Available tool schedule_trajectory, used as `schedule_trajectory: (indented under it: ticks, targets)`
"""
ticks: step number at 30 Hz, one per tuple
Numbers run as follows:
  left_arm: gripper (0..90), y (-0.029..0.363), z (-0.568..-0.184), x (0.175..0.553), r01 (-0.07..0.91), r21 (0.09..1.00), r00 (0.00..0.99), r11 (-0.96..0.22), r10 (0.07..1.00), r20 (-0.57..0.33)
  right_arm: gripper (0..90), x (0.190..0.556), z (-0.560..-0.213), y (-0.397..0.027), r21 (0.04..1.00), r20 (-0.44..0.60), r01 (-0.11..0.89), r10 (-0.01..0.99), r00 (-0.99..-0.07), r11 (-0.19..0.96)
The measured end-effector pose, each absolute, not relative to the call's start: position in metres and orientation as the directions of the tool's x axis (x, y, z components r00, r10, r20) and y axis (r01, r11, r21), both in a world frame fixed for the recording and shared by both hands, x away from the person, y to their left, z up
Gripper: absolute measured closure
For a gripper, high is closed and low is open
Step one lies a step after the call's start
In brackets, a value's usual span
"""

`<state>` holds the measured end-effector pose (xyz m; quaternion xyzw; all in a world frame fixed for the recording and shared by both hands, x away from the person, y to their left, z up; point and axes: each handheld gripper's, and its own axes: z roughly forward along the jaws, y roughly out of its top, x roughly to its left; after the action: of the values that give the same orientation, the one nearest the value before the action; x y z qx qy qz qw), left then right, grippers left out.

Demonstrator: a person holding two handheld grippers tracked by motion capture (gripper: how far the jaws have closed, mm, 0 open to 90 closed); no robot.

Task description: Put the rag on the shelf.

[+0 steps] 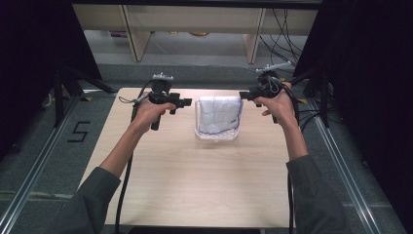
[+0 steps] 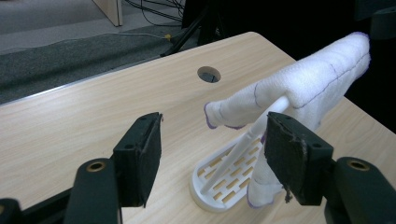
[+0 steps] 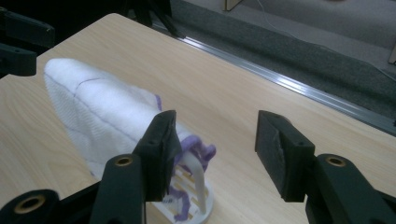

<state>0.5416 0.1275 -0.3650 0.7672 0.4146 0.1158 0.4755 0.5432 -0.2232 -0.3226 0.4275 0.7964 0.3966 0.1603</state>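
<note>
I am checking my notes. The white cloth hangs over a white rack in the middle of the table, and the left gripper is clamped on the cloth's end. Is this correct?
Not quite. The left gripper is not clamped: in the left gripper view its jaws stand open with a gap, free of the white cloth. The cloth does hang over the white rack on the table.

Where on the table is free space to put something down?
The table is bare between the white rack and the near edge, and left and right of the rack below both hands. The far middle is crowded: the towel hangs on the rack between both grippers.
</note>
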Motion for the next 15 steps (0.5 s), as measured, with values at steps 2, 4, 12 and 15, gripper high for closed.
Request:
schedule_trajectory:
  ticks: [2, 4, 12, 15]
  targets:
    - [36.2, 0.127, -0.366, 0.538, 0.524, 0.829, 0.628, -0.194, 0.746, -0.223, 47.8, 0.536, -0.321, -0.224, 0.775, 0.072, 0.538, 0.799, -0.597, 0.332]
    - [36.1, 0.127, -0.368, 0.534, 0.519, 0.828, 0.641, -0.213, 0.738, -0.212, 47.3, 0.529, -0.321, -0.225, 0.781, 0.059, 0.521, 0.791, -0.609, 0.343]
    - [35.2, 0.130, -0.381, 0.518, 0.514, 0.829, 0.655, -0.219, 0.725, -0.215, 47.3, 0.506, -0.328, -0.234, 0.805, 0.040, 0.478, 0.772, -0.635, 0.352]
    - [35.2, 0.131, -0.384, 0.510, 0.501, 0.835, 0.664, -0.226, 0.720, -0.204, 47.3, 0.498, -0.333, -0.238, 0.798, 0.062, 0.495, 0.770, -0.634, 0.344]
